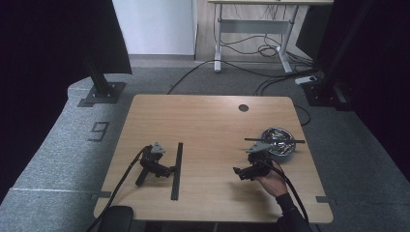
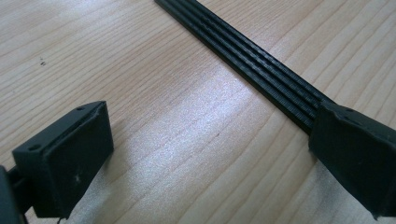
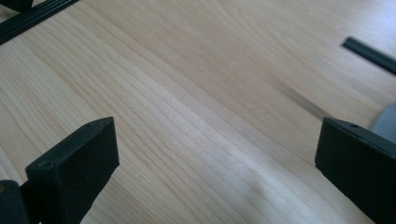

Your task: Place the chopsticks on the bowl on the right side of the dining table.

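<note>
A: Although the left gripper [image 1: 170, 170] lies on the table [image 1: 208, 125] with no hand on it, its jaws stand spread wide, released, holding nothing; what sits nearest them?

B: The long black ribbed strip [image 1: 177, 170], flat on the wood, running from about 12 o'clock to 6 o'clock in the high view. In the left gripper view the strip [image 2: 243, 56] runs from 12 o'clock down to 3 o'clock and passes behind one jaw; whether it touches that jaw cannot be told.

A: And the right gripper [image 1: 238, 173]?

B: Held in the person's hand [image 1: 271, 183] at 5 o'clock on the table, jaws likewise released, bare wood between them. At 2 o'clock from it stands a metal bowl [image 1: 285, 145] with a second, thinner black strip [image 1: 278, 140] laid across its rim.

A: How is the ribbed strip likely to handle?

B: Judged from its shape: light, thin, fairly stiff, though long enough to sag or swing if taken at one end. The grooved top should give the jaws some bite, but it lies flush with the wood, so little edge offers itself.

A: Where to take hold?

B: Probably across its narrow width near mid-length, so it stays balanced
</note>
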A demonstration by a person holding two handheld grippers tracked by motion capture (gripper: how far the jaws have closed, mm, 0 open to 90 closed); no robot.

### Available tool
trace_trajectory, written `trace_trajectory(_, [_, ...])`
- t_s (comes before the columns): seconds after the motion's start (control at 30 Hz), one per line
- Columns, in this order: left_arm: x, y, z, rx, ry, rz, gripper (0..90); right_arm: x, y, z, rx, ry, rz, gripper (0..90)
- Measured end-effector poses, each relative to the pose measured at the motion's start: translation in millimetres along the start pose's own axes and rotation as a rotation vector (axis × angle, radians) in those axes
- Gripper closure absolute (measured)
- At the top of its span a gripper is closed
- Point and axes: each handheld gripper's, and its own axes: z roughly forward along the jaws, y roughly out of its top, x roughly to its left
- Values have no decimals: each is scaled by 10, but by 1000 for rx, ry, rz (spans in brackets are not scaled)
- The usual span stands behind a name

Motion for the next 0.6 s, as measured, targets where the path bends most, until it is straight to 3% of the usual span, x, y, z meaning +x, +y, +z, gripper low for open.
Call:
trace_trajectory(0.33, [0,-1,0,-1,-1,0,0,138,-115,287,9,35,5,0])
trace_trajectory(0.6, [0,-1,0,-1,0,0,0,257,-226,486,14,33,-51,0])
